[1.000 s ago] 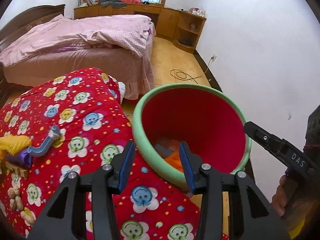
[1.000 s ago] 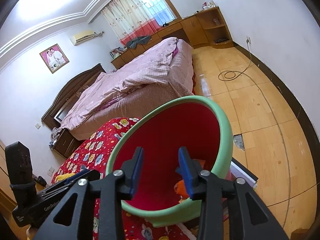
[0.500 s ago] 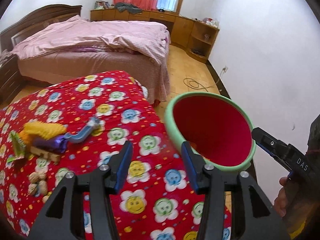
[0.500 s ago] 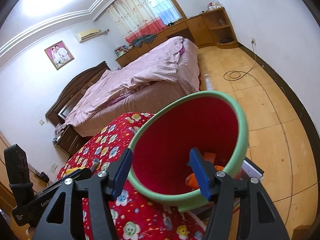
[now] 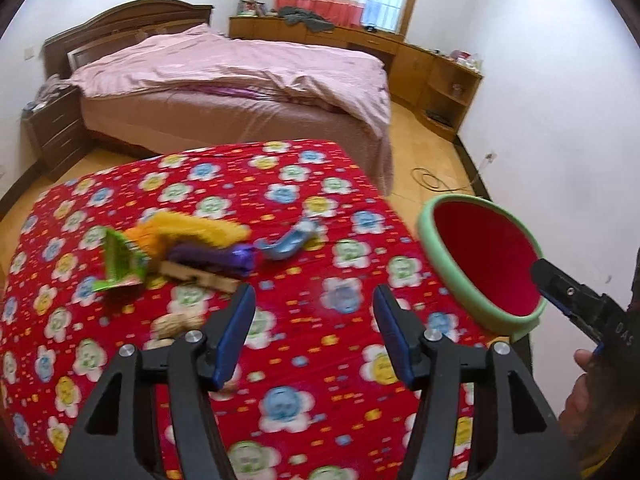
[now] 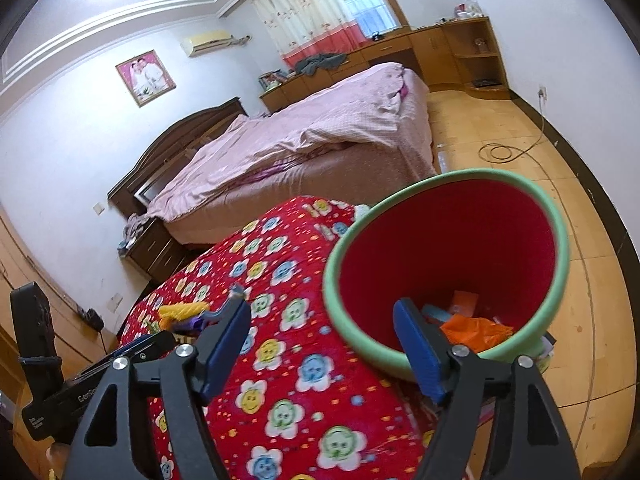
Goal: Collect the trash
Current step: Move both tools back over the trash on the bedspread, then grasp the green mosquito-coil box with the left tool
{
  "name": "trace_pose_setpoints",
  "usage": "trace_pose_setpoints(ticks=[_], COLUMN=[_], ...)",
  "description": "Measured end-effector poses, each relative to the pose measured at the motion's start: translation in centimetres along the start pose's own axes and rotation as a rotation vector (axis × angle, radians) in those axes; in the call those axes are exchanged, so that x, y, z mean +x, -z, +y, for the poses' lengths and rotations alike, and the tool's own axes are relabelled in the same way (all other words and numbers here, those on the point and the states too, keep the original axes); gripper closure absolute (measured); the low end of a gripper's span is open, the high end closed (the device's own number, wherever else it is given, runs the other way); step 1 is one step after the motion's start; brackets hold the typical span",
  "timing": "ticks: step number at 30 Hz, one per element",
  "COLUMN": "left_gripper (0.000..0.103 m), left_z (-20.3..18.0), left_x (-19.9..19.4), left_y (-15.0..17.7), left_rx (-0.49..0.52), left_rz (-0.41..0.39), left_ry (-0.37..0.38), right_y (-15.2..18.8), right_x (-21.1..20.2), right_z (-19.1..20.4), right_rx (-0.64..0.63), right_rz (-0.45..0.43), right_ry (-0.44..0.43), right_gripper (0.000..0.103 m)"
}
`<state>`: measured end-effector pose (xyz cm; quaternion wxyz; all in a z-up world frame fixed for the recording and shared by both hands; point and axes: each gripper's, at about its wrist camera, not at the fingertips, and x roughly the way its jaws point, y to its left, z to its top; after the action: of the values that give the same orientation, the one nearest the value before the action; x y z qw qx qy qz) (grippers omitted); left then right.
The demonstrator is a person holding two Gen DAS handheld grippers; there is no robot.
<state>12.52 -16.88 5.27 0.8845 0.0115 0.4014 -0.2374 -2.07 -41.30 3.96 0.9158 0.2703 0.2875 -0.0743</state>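
Observation:
A red bin with a green rim point(image 5: 482, 264) point(image 6: 448, 264) stands beside a table under a red flowered cloth point(image 5: 224, 360) point(image 6: 280, 360); orange and blue scraps point(image 6: 476, 326) lie in it. On the cloth lies a trash heap: a green wrapper point(image 5: 118, 264), a yellow fuzzy piece point(image 5: 188, 232) point(image 6: 182, 312), a purple wrapper point(image 5: 212, 258), a blue piece point(image 5: 290, 240), a wooden clip point(image 5: 200, 276) and peanuts point(image 5: 176, 324). My left gripper point(image 5: 314, 332) hovers over the cloth near the heap, jaws opening, nothing between them. My right gripper point(image 6: 322, 340) hangs at the bin's near rim, jaws opening, nothing held.
A bed with a pink cover point(image 5: 240, 80) point(image 6: 320, 140) stands beyond the table. Wooden cabinets point(image 5: 436, 76) line the far wall. A cable coil point(image 6: 500, 152) lies on the wooden floor. A white wall runs close behind the bin. A hand point(image 5: 592, 400) holds the right gripper.
My left gripper swung left from the bin's rim over the cloth, toward the trash heap. Both grippers' jaws spread wider. The right gripper drew back slightly from the bin.

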Motion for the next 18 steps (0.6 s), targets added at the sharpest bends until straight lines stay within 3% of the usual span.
trace_pose_setpoints(ticks=[6, 10, 18], left_gripper=[0.041, 0.034, 0.030], left_z=[4.3, 7.1, 11.3], left_x=[-0.4, -0.2, 1.0], left_y=[0.4, 0.6, 0.6], left_rx=[-0.055, -0.100, -0.147], left_rz=[-0.002, 0.008, 0.015], left_ry=[-0.075, -0.121, -0.209], right_y=[0.5, 0.8, 1.1], right_x=[1.4, 2.5, 4.8], right_z=[2.4, 3.8, 6.3], right_rx=[-0.028, -0.051, -0.084], right_rz=[0.030, 0.052, 0.091], right_ry=[-0.013, -0.022, -0.037], right_gripper=[0.025, 0.025, 0.025])
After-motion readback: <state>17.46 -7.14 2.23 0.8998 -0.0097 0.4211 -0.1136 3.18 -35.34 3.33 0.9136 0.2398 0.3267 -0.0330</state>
